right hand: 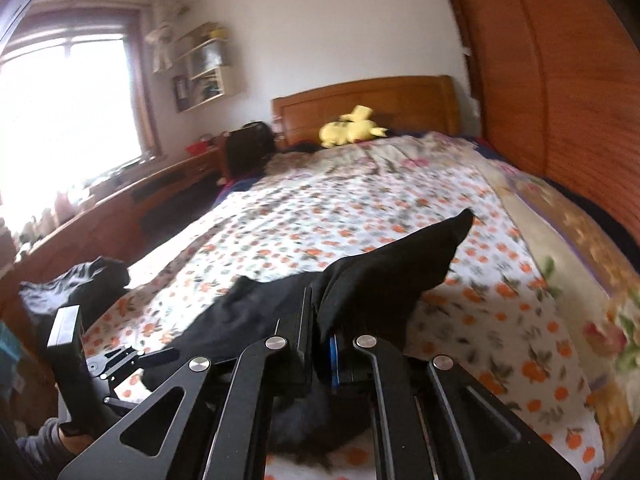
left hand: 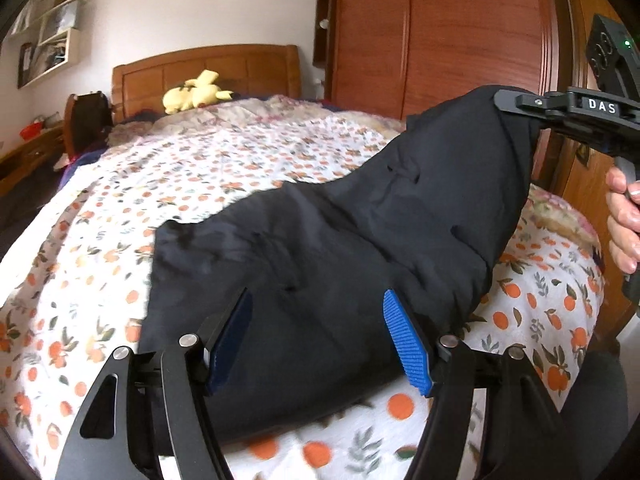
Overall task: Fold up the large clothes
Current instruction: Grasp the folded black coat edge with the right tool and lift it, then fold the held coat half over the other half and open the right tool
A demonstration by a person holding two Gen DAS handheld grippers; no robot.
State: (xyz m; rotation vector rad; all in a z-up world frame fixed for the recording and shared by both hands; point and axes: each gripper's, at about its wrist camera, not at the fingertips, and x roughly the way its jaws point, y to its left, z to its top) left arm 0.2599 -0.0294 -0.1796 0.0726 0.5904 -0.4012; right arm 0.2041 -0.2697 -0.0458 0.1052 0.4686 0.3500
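Observation:
A large black garment [left hand: 340,240] lies on the bed's orange-print quilt [left hand: 180,184]. My left gripper [left hand: 320,340] is open above its near edge, blue pads [left hand: 408,344] spread apart, holding nothing. My right gripper [left hand: 516,106] shows at the right of the left wrist view, shut on the garment's far corner and lifting it off the bed. In the right wrist view the right gripper [right hand: 320,320] is shut on the black garment [right hand: 384,280], a flap of it sticking up past the fingers. The left gripper [right hand: 120,360] shows at lower left there.
A yellow plush toy [left hand: 196,92] lies by the wooden headboard [left hand: 208,68]. A tall wooden wardrobe [left hand: 440,32] stands to the right of the bed. More dark clothing [right hand: 80,284] is piled at the bed's left edge. A desk [right hand: 120,204] stands under the window.

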